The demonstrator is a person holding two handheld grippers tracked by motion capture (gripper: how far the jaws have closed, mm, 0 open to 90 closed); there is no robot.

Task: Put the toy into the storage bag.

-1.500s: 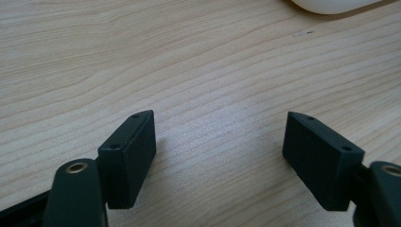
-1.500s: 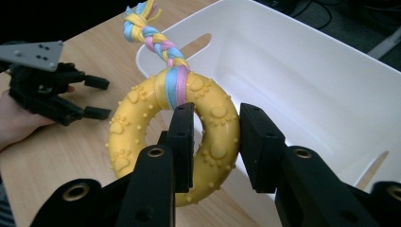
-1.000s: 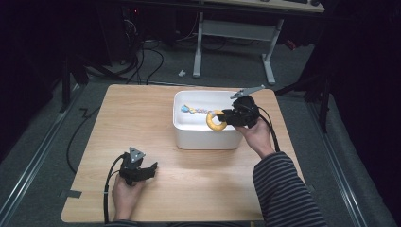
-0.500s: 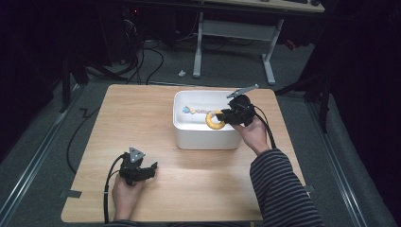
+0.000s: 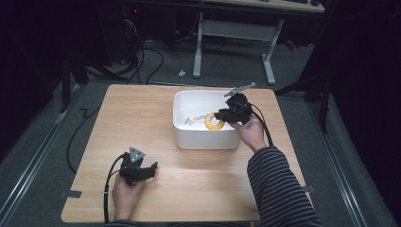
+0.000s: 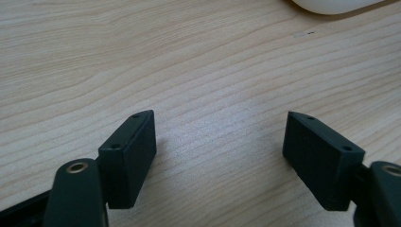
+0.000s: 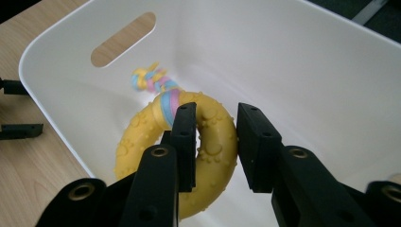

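Observation:
A yellow knobbly ring toy (image 7: pixel 137 132) with a pastel rope tail (image 7: pixel 151 80) hangs low inside the white bin (image 7: pixel 283 61). My right gripper (image 7: pixel 217 111) is shut on the ring's band. Its jaws have just been closing, with the ring between them. In the high view the right gripper (image 5: pixel 219 115) reaches over the right side of the bin (image 5: pixel 203 142), and the ring (image 5: pixel 213 125) sits just below it. My left gripper (image 5: pixel 152 168) rests open on the wooden table near its front left. Between its jaws (image 6: pixel 220 127) is only bare wood.
The bin stands at the back middle of the wooden table (image 5: pixel 142 113). A handle slot (image 7: pixel 123 39) is cut in its far wall. Cables trail from both grippers. Dark floor and a desk frame (image 5: pixel 231 42) lie beyond the table.
My right gripper has sunk a little and shifted slightly left into the bin with the ring. The left gripper has stayed in place.

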